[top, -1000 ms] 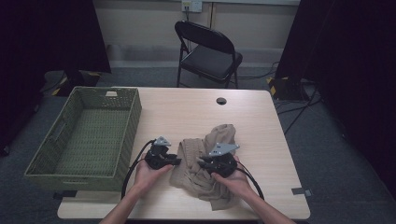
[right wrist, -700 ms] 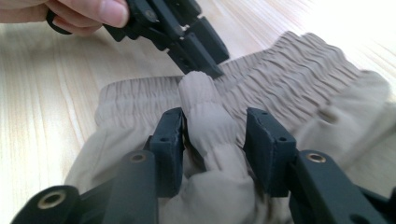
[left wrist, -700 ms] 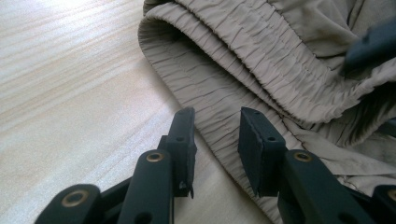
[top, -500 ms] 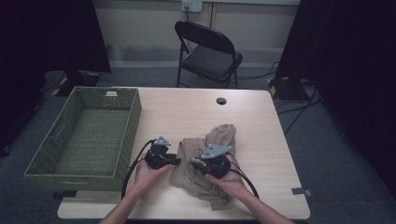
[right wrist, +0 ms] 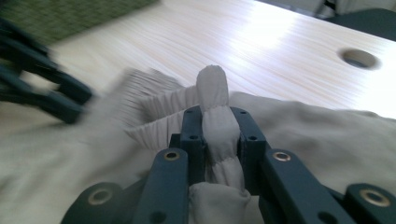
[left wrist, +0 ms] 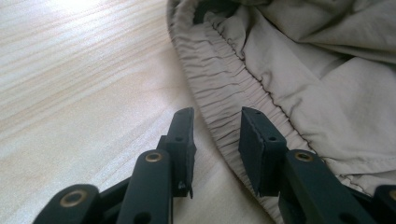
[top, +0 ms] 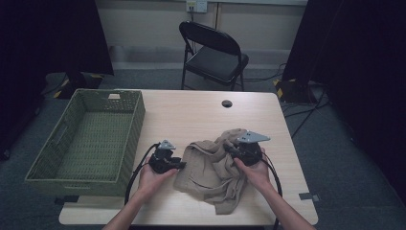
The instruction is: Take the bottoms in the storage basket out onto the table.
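Table: light wood, and everything else is placed from it.
Pants: tan, crumpled, on the near half of the table, toward the right side. The stretchy waistband lies on the left edge of the pile.
Basket: green, woven, on the left end of the table, well apart from the pants. Its bottom shows bare weave.
Left gripper: low on the table, just left of the pants. Its jaws stand a little apart, with the waistband edge lying between them. The pads do not press the cloth.
Left hand: holds the left gripper, near the front edge of the table.
Right gripper: over the right part of the pants. Its jaws have just been closing and now pinch a fold of the waistband. The fold sticks up between the pads.
Right hand: holds the right gripper, above the right part of the pile.
Hole: small and round, in the far part of the table, well apart from the pants.
Chair: black, folding, on the floor beyond the far edge of the table.
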The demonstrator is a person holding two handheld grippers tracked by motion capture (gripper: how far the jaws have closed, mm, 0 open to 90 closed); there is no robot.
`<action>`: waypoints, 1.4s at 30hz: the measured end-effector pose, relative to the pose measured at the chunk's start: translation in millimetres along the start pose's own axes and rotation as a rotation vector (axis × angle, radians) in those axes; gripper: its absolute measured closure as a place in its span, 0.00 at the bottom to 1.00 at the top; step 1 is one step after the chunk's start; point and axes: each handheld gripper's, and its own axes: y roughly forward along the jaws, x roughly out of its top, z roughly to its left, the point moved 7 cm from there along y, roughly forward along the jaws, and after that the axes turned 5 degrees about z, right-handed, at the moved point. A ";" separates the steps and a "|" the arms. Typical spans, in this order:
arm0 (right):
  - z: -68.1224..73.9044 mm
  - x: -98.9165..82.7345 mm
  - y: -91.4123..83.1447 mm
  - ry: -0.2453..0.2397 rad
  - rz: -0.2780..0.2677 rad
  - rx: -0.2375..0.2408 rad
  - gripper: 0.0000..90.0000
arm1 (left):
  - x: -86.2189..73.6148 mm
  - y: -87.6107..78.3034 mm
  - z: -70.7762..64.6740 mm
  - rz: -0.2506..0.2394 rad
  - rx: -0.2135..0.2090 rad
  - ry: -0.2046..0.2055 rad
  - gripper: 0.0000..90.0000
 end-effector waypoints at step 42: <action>-2.7 -28.9 -1.8 0.045 0.073 -0.032 0.84 | 9.9 -42.2 3.7 -0.086 0.026 -0.024 0.92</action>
